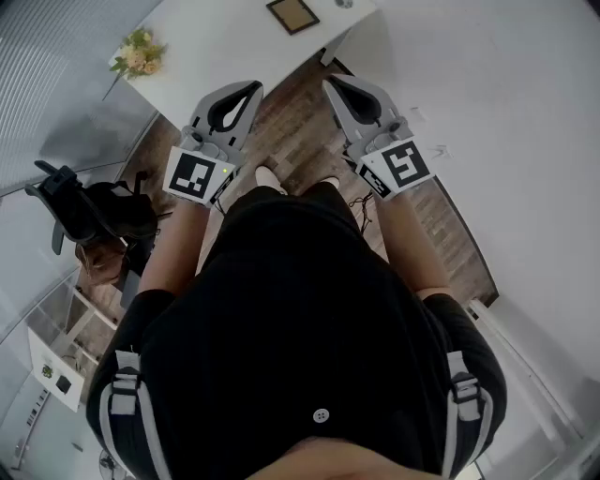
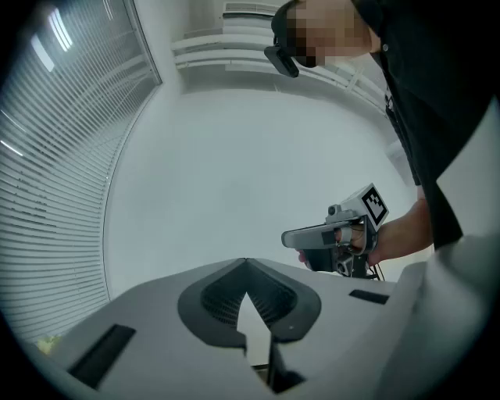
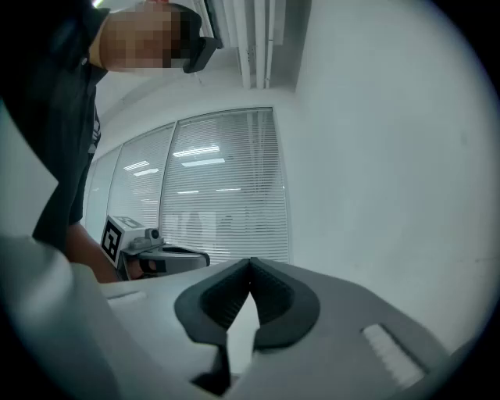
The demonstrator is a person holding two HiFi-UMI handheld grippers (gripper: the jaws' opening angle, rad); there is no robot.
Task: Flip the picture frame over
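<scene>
Currently dark-brown rectangular picture frame [image 1: 292,14] lies flat on far white table [image 1: 216,56], right of small flower bunch [image 1: 139,53], well apart from grippers. Nearer person, grey left gripper [image 1: 249,88] fully closed, empty; grey right gripper [image 1: 332,84] likewise closed on nothing.

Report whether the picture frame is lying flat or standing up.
Lying flat: the picture frame rests with its broad side up on the white table.
</scene>
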